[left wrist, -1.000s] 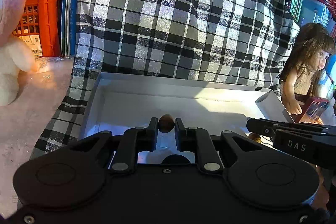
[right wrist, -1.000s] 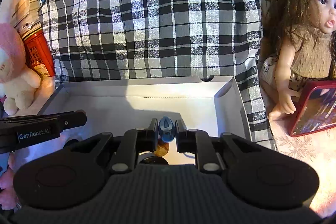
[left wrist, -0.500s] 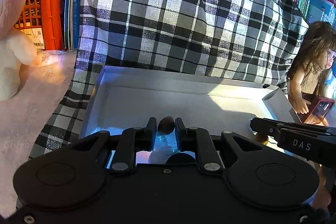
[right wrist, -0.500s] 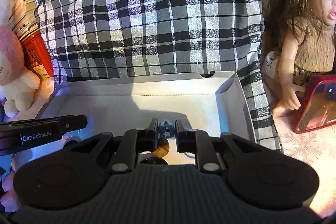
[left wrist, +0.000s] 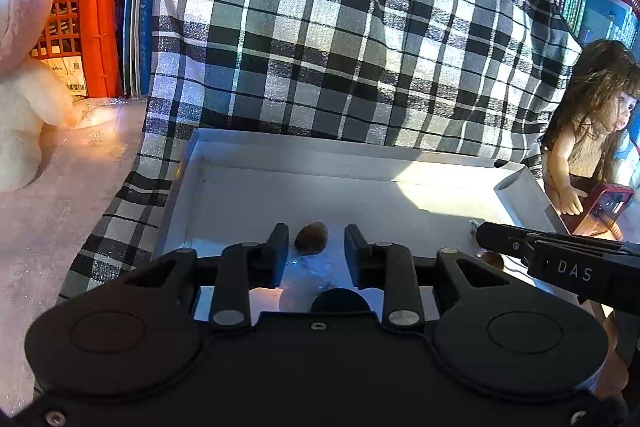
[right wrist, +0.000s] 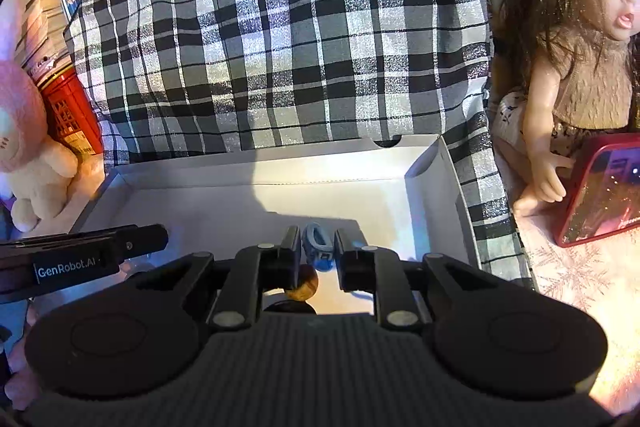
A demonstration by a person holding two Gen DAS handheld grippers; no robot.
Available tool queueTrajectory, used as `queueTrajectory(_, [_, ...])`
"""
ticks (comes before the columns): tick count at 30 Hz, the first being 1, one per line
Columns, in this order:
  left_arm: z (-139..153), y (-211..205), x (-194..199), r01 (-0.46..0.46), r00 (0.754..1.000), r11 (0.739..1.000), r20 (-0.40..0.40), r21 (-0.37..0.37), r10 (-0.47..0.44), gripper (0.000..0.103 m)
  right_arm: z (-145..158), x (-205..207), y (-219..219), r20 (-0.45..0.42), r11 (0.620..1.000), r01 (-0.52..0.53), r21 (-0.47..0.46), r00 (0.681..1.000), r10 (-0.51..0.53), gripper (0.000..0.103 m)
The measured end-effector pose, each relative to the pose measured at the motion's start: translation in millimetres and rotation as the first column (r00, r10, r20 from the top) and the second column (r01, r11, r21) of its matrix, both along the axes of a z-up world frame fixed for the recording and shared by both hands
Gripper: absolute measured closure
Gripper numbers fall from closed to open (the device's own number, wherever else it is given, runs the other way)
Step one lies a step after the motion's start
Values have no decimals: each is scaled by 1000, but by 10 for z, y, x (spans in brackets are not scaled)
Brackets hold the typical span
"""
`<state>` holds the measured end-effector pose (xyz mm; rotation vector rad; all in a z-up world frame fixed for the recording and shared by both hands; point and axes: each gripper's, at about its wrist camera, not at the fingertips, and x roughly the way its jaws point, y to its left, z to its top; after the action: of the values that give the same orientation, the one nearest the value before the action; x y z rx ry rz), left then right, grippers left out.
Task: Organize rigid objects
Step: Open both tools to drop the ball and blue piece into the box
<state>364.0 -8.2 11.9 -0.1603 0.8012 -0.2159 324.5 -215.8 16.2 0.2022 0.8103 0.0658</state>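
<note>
white box (left wrist: 248,163) floor partly hidden behind left tool (left wrist: 316,241).

We see a matt white cardboard box (left wrist: 360,163) resting on woven plaid cloth (left wrist: 320,27) whose pale squares glint slightly. Inside the box, a smooth brown nut-like piece (left wrist: 311,237) looks dull, and a blue plastic piece (right wrist: 318,241) looks satiny. Right of the box, a doll (right wrist: 580,67) has smooth vinyl-looking skin and a fuzzy knitted top, beside a glossy red phone (right wrist: 600,187). Left of the box sit a fluffy plush toy (right wrist: 28,147) and a hard red plastic crate (left wrist: 88,27).
</note>
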Motion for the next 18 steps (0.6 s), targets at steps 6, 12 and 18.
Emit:
queueTrajectory(6, [71,-27,-105,14,1000,1000,8,9,-14,69,86,-96,14,18,1000,-13,-14,1000,13,60])
queueTrajectory(12, [157,-26,-282,29,999,999,24,23,-29,64,198,-237,0,38,999,-33,-7,999,34,56])
queueTrajectory(18, [238,2,-493,36,998,999,40,34,-37,60,295,-421,-68,57,999,-36,-3,998,36,53])
